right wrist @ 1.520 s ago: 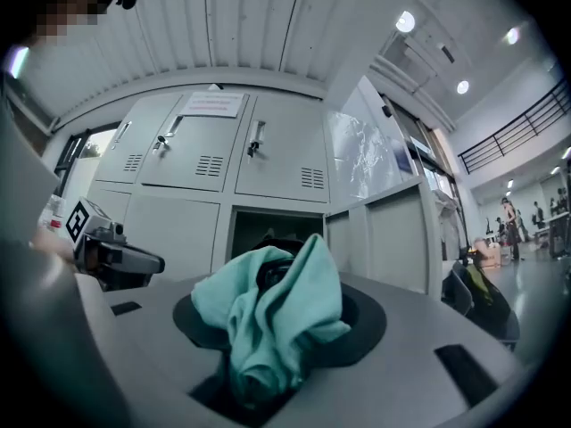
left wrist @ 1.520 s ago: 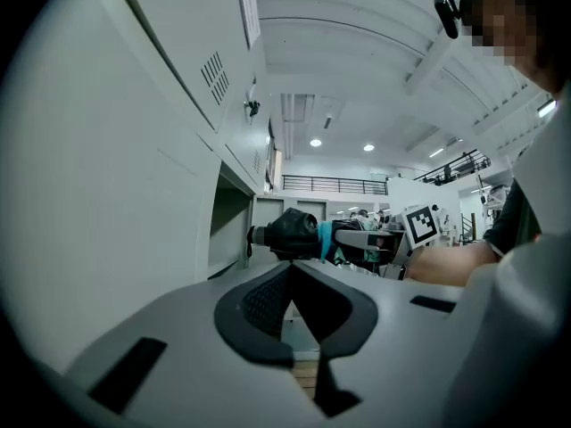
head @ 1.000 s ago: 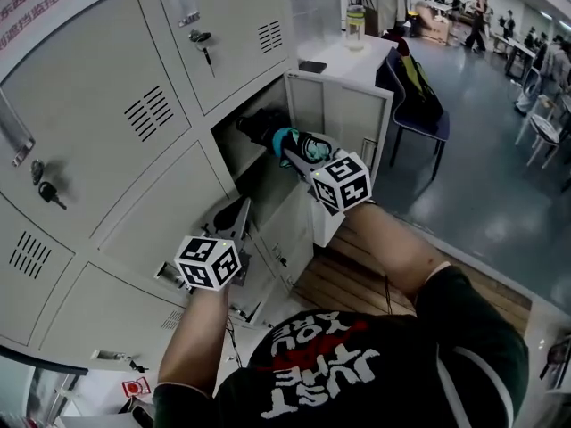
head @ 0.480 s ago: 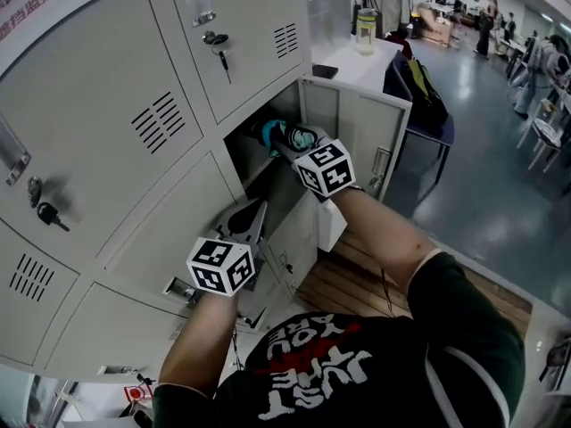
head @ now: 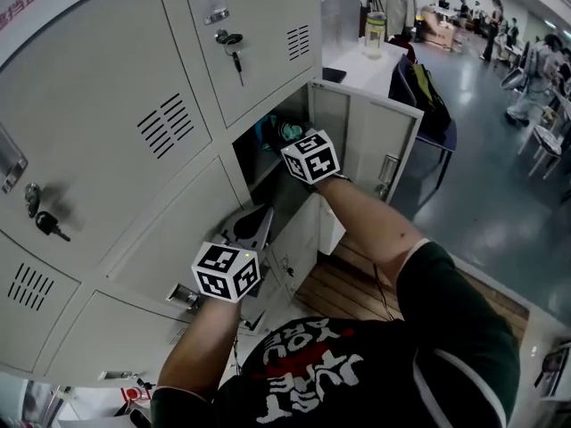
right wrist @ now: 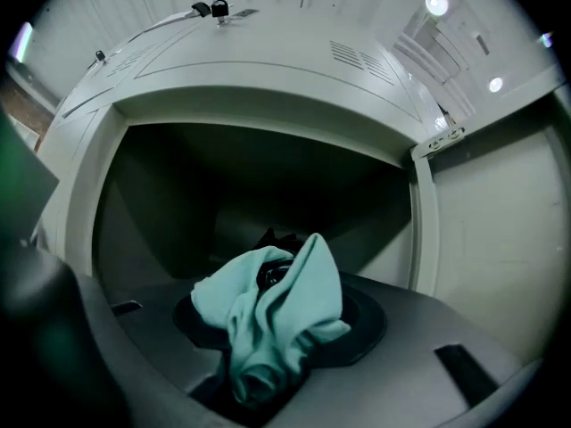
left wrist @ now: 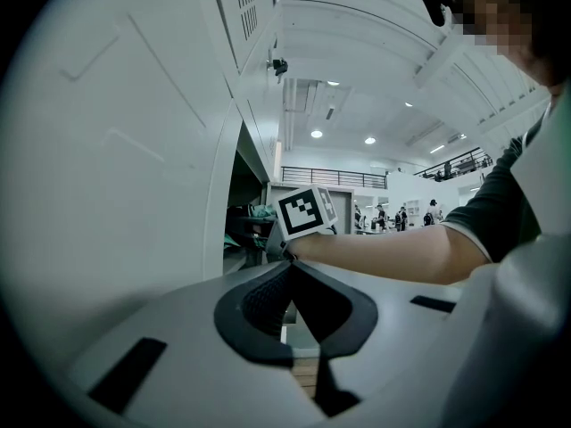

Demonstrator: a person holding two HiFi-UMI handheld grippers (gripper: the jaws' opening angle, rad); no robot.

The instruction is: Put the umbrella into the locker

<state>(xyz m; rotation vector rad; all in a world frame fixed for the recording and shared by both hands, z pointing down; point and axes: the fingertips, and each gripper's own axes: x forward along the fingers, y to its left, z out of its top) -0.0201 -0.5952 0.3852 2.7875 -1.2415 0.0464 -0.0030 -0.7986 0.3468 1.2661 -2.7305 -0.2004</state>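
Observation:
A folded teal umbrella [right wrist: 287, 303] with a dark handle sits between the jaws of my right gripper [right wrist: 275, 333], which is shut on it. In the head view the right gripper [head: 284, 137] reaches level into the open locker compartment [head: 254, 150], and the umbrella's [head: 268, 131] teal end is inside the opening. The right gripper view looks straight into the dark compartment [right wrist: 259, 194]. My left gripper [head: 256, 222] hangs lower, in front of the closed door below. Its jaws [left wrist: 290, 270] meet at the tips with nothing between them.
The compartment's door [head: 370, 141] stands swung open to the right. Keys [head: 234, 45] hang in the door above. A white table [head: 352, 65] with a bottle [head: 375, 34] and a chair with a bag [head: 426, 96] stand behind. Wooden boards [head: 352, 283] lie on the floor below.
My right gripper has carried the umbrella from in front of the opening further into the locker. The left gripper has hardly moved.

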